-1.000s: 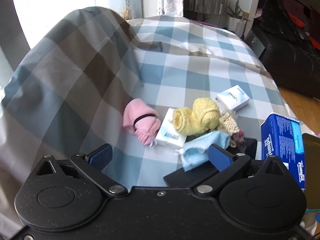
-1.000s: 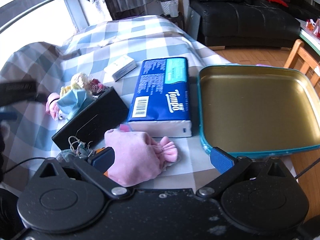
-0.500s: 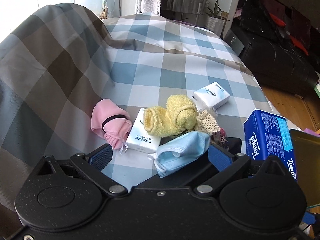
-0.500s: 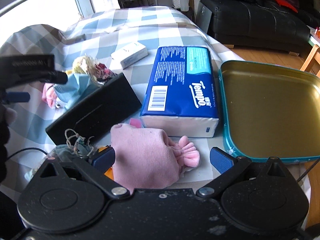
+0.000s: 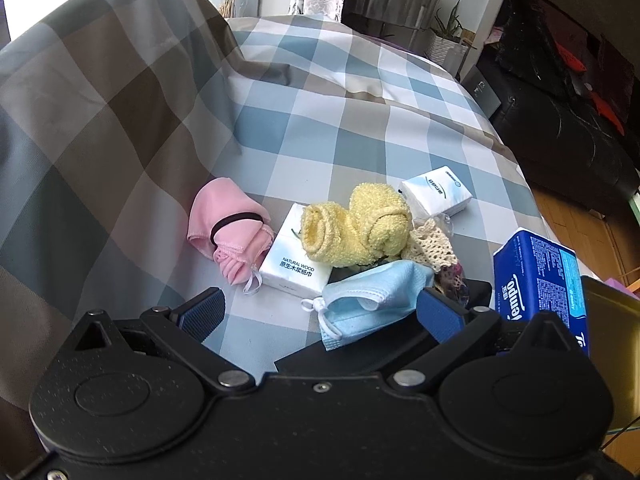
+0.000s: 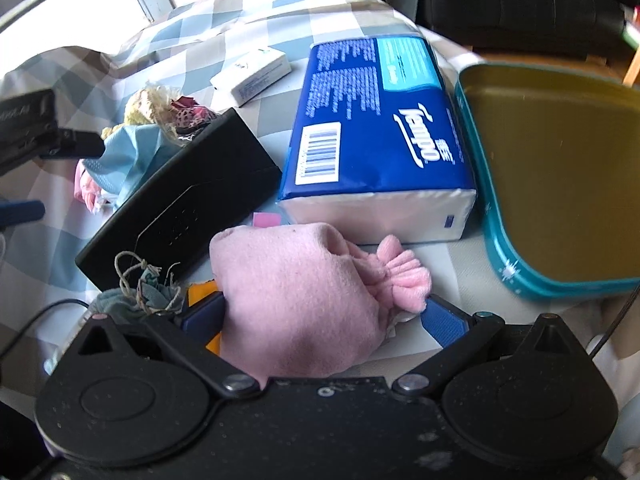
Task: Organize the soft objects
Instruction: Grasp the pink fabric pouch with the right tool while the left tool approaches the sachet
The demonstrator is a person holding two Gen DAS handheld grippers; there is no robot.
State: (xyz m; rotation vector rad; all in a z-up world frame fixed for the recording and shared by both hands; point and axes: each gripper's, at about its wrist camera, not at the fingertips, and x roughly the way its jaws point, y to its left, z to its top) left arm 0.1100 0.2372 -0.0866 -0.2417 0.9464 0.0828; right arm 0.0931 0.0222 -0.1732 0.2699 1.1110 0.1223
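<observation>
In the left wrist view my left gripper (image 5: 320, 312) is open just short of a blue face mask (image 5: 372, 296) that lies partly on a black box (image 5: 360, 352). Behind it lie a yellow rolled towel (image 5: 352, 228), a pink cloth tied with a black band (image 5: 228, 228) and a crochet piece (image 5: 432, 244). In the right wrist view my right gripper (image 6: 320, 316) is open around a pink fleece pouch (image 6: 304, 300) lying on the cloth. The pouch sits between the fingers. The teal tin tray (image 6: 560, 280) with a gold inside stands to the right.
A blue Tempo tissue pack (image 6: 380, 140) lies between the black box (image 6: 180, 200) and the tray. Small white tissue packs (image 5: 296, 264) (image 5: 436, 196) lie on the checked cloth. A grey-green tied bundle (image 6: 136, 296) lies at my right gripper's left. A black sofa stands beyond the table.
My right gripper has moved forward and down, so the pink pouch now lies between its fingers. My left gripper has come closer to the mask and the pile.
</observation>
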